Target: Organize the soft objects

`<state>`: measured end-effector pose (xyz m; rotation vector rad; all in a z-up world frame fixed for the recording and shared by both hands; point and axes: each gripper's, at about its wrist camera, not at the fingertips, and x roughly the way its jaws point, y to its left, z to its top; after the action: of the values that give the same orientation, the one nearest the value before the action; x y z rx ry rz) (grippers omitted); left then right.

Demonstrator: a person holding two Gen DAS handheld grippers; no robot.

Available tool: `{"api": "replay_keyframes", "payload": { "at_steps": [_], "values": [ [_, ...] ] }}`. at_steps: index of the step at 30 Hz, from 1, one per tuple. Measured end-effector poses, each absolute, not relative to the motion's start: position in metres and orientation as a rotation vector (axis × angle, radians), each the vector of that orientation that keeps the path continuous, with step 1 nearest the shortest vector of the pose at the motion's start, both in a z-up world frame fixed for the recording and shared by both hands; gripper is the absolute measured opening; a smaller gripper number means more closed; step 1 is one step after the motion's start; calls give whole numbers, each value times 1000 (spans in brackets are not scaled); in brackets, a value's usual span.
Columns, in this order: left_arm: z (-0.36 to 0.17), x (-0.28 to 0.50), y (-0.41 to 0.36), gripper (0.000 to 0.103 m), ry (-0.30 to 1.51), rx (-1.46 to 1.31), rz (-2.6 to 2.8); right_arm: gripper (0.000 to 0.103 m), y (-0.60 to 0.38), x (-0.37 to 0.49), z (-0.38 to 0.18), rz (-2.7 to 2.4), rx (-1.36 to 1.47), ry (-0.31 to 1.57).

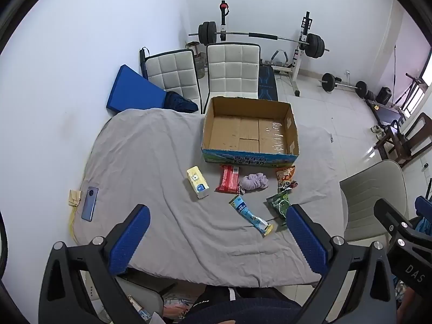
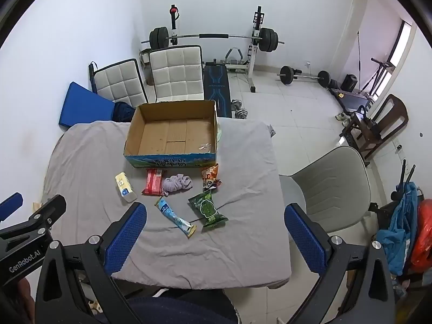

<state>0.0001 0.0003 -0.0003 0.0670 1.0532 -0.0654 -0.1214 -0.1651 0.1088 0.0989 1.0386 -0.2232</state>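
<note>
An empty open cardboard box [image 1: 251, 132] [image 2: 172, 137] stands at the far side of a table under grey cloth [image 1: 140, 162] [image 2: 243, 202]. In front of it lie a yellow tissue pack [image 1: 198, 181] [image 2: 125, 187], a red packet [image 1: 228, 179] [image 2: 153, 181], a crumpled purple cloth [image 1: 253, 182] [image 2: 176, 184], an orange snack bag [image 1: 286, 178] [image 2: 210, 176], a green snack bag [image 1: 279, 205] [image 2: 208, 209] and a light blue tube-shaped packet [image 1: 251, 216] [image 2: 174, 216]. My left gripper [image 1: 217, 239] and right gripper [image 2: 216, 239] are both open and empty, held above the near table edge.
A phone [image 1: 90, 203] lies at the table's left edge. Two white padded chairs [image 1: 232, 67] stand behind the table, a grey chair [image 2: 329, 186] at its right. A blue mat [image 1: 135, 91] leans on the wall. Barbell rack [image 2: 213, 37] and weights stand at the back.
</note>
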Motion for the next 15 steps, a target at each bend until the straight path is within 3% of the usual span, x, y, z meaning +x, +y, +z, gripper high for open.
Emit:
{"api": "replay_keyframes", "payload": {
  "at_steps": [15],
  "values": [
    [1, 0, 0, 103, 1045, 75, -54, 103, -167, -113, 104, -218, 100, 1045]
  ]
}}
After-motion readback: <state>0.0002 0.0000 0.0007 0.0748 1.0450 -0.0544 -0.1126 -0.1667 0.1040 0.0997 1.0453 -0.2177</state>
